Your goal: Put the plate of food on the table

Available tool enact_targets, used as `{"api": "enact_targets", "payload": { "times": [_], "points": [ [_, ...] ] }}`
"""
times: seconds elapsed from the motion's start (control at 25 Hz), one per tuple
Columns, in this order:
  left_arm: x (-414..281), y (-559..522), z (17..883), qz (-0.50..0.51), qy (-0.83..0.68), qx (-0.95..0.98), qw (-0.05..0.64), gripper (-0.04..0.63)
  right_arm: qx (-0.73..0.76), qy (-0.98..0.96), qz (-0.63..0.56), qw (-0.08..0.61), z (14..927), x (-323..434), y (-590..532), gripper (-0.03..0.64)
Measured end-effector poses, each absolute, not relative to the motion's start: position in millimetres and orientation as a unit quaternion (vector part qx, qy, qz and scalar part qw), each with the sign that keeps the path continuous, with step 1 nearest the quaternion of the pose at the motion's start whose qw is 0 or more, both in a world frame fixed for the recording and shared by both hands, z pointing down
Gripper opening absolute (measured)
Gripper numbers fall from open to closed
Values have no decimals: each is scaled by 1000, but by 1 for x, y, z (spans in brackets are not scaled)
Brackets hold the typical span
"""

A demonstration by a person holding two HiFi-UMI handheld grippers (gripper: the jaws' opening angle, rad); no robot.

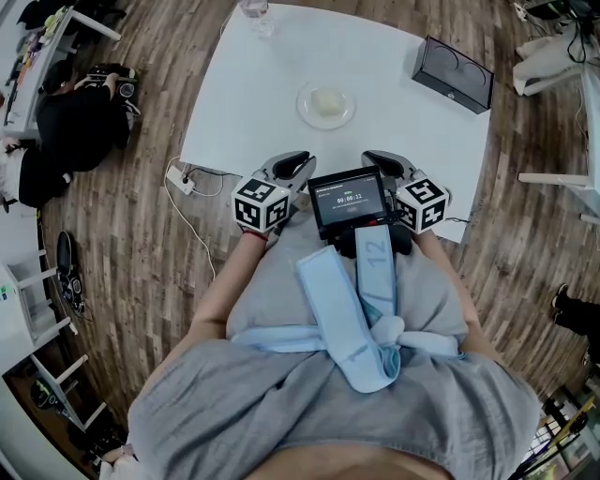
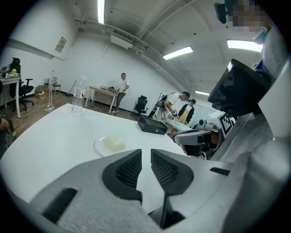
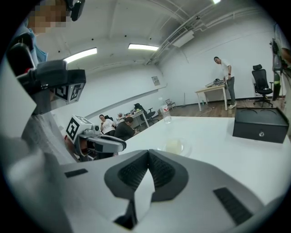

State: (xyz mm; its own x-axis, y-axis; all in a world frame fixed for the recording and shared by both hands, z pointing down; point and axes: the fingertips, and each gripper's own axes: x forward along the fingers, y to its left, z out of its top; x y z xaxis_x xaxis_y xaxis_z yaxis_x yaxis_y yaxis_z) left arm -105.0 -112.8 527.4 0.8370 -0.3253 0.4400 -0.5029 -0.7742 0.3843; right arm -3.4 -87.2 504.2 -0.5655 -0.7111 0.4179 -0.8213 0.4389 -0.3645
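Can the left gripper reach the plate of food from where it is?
Probably yes. Only bare table lies between the left gripper and the plate, and its jaws stand a little apart, empty. The bottle and black box stand well away from that path.

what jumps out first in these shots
A clear glass plate of pale food sits in the middle of the white square table, a black rectangular box at its far right corner. The left gripper and right gripper hang empty at the near edge.
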Motion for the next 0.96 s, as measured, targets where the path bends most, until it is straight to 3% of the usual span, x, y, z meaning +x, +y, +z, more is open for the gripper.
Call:
{"api": "enact_targets", "payload": {
  "times": [0.96],
  "points": [
    [-99, -108, 529, 169, -209, 928, 259, 74, 462, -838, 269, 106, 508, -1, -83, 31]
  ]
}}
